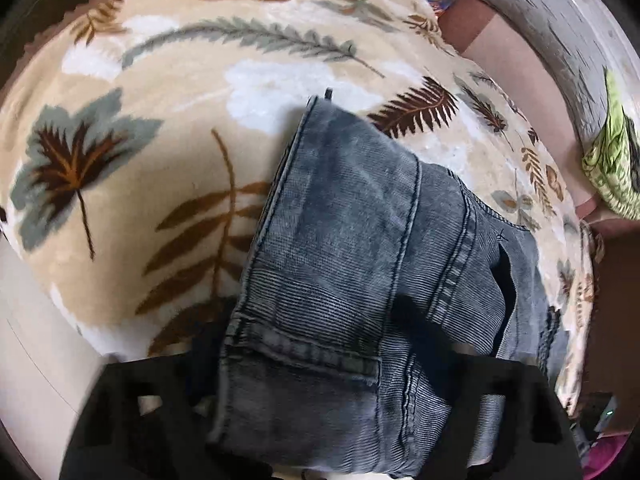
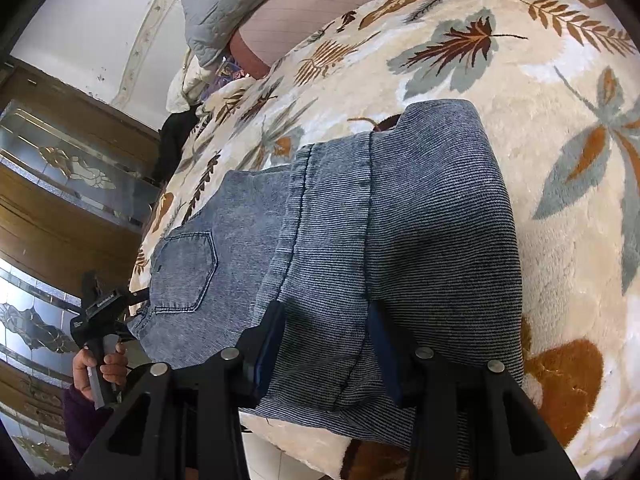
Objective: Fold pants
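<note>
Grey-blue denim pants [image 1: 352,264] lie folded on a cream blanket with a leaf print [image 1: 160,128]. In the left wrist view my left gripper [image 1: 320,400] sits at the near edge of the pants, and the denim with a seam and pocket runs between its dark fingers [image 1: 136,408], which are blurred. In the right wrist view the pants [image 2: 360,232] lie with a back pocket at the left. My right gripper [image 2: 326,344] is open, its blue-padded fingers [image 2: 272,344] on either side of a fold of denim. The left gripper [image 2: 100,312] shows at the pants' waist end.
The blanket [image 2: 540,140] covers a bed. A grey quilted pillow [image 2: 224,8] and a pink sheet [image 2: 304,12] lie at the head. A green patterned cloth [image 1: 612,160] lies at the right. A wooden and glass wardrobe [image 2: 60,184] stands beside the bed.
</note>
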`<state>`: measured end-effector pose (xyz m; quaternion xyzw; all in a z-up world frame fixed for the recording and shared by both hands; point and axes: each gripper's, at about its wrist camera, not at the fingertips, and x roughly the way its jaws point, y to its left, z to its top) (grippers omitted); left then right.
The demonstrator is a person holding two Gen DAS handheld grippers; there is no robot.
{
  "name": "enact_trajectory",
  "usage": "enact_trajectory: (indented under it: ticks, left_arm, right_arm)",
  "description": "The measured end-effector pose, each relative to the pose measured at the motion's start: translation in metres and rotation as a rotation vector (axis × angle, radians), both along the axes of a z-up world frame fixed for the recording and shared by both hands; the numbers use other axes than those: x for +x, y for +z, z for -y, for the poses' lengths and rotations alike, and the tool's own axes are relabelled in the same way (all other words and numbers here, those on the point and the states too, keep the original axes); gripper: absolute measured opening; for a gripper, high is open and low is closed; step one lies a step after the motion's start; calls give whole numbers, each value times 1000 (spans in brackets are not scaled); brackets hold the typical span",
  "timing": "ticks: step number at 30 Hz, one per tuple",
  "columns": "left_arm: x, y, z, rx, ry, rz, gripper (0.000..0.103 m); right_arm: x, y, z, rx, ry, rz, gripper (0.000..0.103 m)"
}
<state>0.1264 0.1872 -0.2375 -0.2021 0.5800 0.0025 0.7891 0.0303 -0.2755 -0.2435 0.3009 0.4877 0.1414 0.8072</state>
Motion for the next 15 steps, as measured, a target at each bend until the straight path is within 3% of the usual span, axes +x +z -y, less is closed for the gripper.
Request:
enact_trajectory:
  ticks: [2,5,15]
  left_arm:
    - [0,4,2,-37,-9,32,36]
    - [2,11,3,-43,-16,64,21]
    - [-10,86,49,68,-134,261,17]
  right_arm:
    - [0,0,-1,-4,2,2,48]
    - [0,1,-1,-10,4,6,48]
    - [0,0,7,46,-10,3,48]
